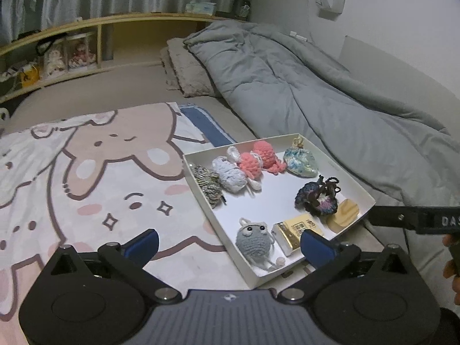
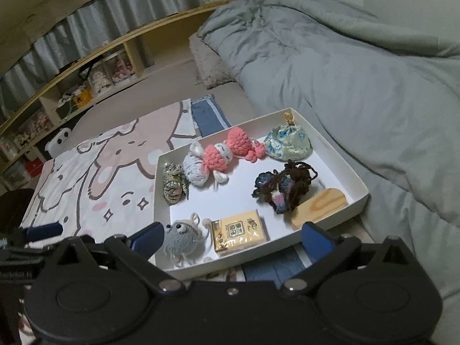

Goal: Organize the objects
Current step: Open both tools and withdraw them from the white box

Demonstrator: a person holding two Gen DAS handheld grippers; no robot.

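- Lying on a bed, partly over a cartoon-print blanket point(image 1: 95, 172): a shallow white box point(image 1: 371, 198), holding every small item in view; its near edge partly hidden behind the grippers' bodies in both views
- Hovering above the near left corner of the box: left gripper point(image 1: 230, 243), jaws wide apart with nothing between the pads; blue fingertips point(image 1: 145, 243) clear of the box contents, the right pad covering part of the box's near wall
- Hovering over the near edge of the box: right gripper point(image 2: 231, 237), jaws likewise spread wide and empty; its left pad overlapping the grey toy in the picture, contact not determinable
- Sitting in the near corner: grey crocheted mouse point(image 1: 254, 241), beside a yellow tissue packet point(image 2: 238, 233); print on the packet too small to read
- Resting at the right end: a wooden piece point(image 2: 322, 207), partly covered by a dark tangled yarn piece point(image 2: 283, 188); shape of the yarn piece hard to make out
- Lined along the far wall: striped yarn bundle point(image 2: 174, 185), pale blue knit point(image 2: 195, 171), pink-and-white crocheted doll point(image 2: 217, 158), pink crocheted ball point(image 2: 240, 142), floral pouch point(image 2: 289, 145); pieces touching, borders between them unclear
- Bunched to the right: grey duvet point(image 1: 316, 95), cut off by the frame edge
- Showing at the right edge of the left view: fingers point(image 1: 452, 270) on a black tool, mostly cut off
- Standing behind the bed: wooden shelf point(image 1: 100, 28); contents blurred
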